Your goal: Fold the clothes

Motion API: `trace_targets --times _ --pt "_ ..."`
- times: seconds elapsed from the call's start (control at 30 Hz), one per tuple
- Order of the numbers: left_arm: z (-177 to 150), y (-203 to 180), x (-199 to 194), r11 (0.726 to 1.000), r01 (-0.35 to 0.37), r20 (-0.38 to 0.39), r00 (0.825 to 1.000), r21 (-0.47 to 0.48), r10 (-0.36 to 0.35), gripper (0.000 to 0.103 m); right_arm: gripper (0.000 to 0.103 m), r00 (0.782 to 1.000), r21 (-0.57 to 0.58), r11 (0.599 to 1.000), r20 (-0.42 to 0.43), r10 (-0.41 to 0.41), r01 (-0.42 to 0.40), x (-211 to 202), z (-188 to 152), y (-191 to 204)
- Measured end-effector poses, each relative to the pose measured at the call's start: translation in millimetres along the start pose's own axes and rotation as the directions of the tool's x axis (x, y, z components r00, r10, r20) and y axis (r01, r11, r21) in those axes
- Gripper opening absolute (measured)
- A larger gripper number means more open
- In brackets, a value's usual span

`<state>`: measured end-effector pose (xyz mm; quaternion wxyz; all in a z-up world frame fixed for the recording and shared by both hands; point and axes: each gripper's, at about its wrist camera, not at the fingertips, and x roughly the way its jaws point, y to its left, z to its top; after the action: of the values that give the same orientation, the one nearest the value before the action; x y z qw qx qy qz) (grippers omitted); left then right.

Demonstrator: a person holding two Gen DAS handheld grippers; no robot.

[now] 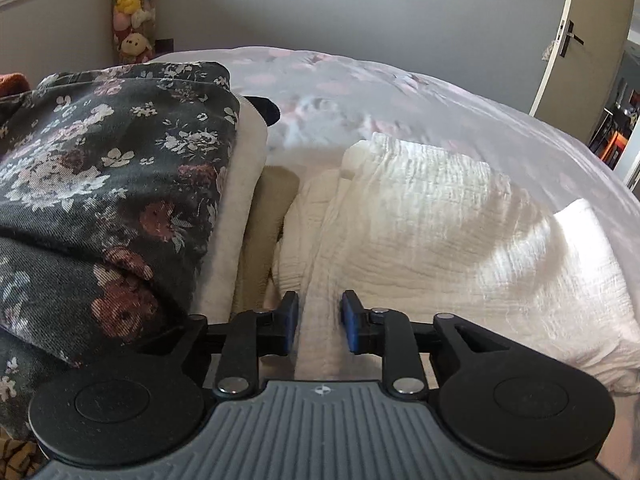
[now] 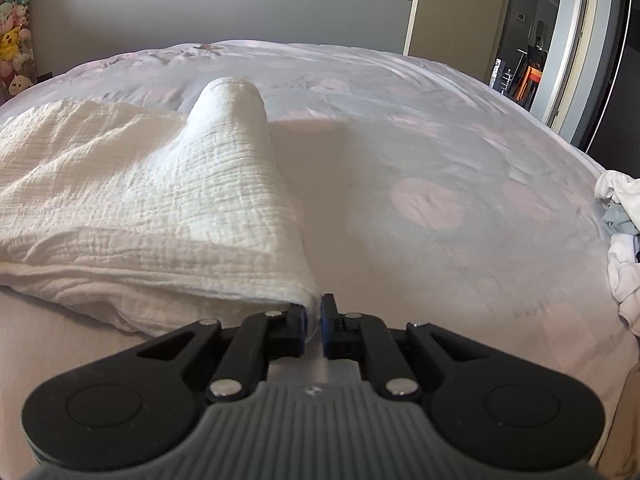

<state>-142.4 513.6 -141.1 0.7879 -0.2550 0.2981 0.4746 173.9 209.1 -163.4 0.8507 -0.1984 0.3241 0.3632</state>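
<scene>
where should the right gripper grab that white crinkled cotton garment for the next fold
Take the white crinkled cotton garment at its near right corner, where the layered hem ends just ahead of the right gripper. Come in low from the near edge of the bed, so the fingers straddle the hem. That corner is the free edge; the left gripper already straddles a ridge of the cloth.

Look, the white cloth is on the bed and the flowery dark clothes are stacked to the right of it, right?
Not quite. The white cloth does lie on the bed, but the flowery dark clothes are stacked to its left, not its right. The left wrist view shows this.
</scene>
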Motion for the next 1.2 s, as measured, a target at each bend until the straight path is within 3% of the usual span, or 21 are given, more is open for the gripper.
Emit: trace_targets --times 0.07,0.17,0.3,0.4,0.57,0.8,0.9,0.97,1.0,1.03,1.13,1.2 --pt "2.5 -1.2 -7.8 1.000 -0.002 -0.009 1.000 -0.010 0.002 0.037 0.016 1.000 -0.003 1.000 -0.008 0.012 -0.012 -0.1 -2.8 -1.2" --pt "14.2 -4.8 -23.6 0.999 0.017 0.002 1.000 -0.045 -0.017 0.052 0.041 1.000 0.000 1.000 -0.011 0.027 -0.027 -3.1 -0.9 -5.3" --pt "41.5 -15.6 -29.0 0.998 0.056 0.019 0.998 0.023 -0.057 0.056 0.043 0.998 0.034 0.999 0.052 0.032 -0.034 0.4 9.8 -9.5" --pt "65.6 -21.8 -15.1 0.992 0.084 0.024 0.996 0.092 -0.087 0.056 0.045 0.994 0.059 0.997 0.099 0.034 -0.040 2.9 17.8 -12.7" --pt "99.8 -26.2 28.5 0.982 0.159 0.022 0.987 0.103 -0.162 0.056 0.052 0.983 0.099 0.994 0.178 0.036 -0.054 7.2 31.2 -18.0" --pt "118.5 -22.4 101.2 0.980 0.200 -0.059 0.978 0.018 -0.199 0.056 0.051 0.954 0.125 0.989 0.298 0.042 -0.083 22.5 45.1 -19.1" --pt "119.4 -18.9 119.8 0.975 0.216 -0.084 0.972 -0.045 -0.220 0.056 0.051 0.951 0.103 0.991 0.306 0.049 -0.084 32.9 40.1 -16.2" --pt "118.0 -21.3 123.2 0.973 0.227 -0.079 0.970 -0.043 -0.230 0.047 0.051 0.955 0.103 0.990 0.290 0.060 -0.093 41.0 38.2 -18.7" --pt "117.2 -23.0 123.9 0.970 0.239 -0.074 0.968 -0.037 -0.242 0.024 0.051 0.957 0.103 0.990 0.282 0.066 -0.098 45.0 37.3 -20.0" --pt "116.7 -26.4 122.8 0.969 0.246 -0.077 0.966 -0.021 -0.247 0.013 0.051 0.960 0.120 0.988 0.274 0.062 -0.098 47.6 37.5 -22.6" --pt "114.6 -39.2 109.6 0.970 0.231 -0.039 0.973 0.074 -0.229 0.008 0.051 0.963 0.160 0.983 0.264 0.048 -0.093 50.6 38.6 -28.4" --pt "116.1 -40.4 95.7 0.973 0.215 -0.004 0.976 0.084 -0.216 0.007 0.052 0.964 0.165 0.982 0.262 0.043 -0.089 50.0 39.5 -29.6"
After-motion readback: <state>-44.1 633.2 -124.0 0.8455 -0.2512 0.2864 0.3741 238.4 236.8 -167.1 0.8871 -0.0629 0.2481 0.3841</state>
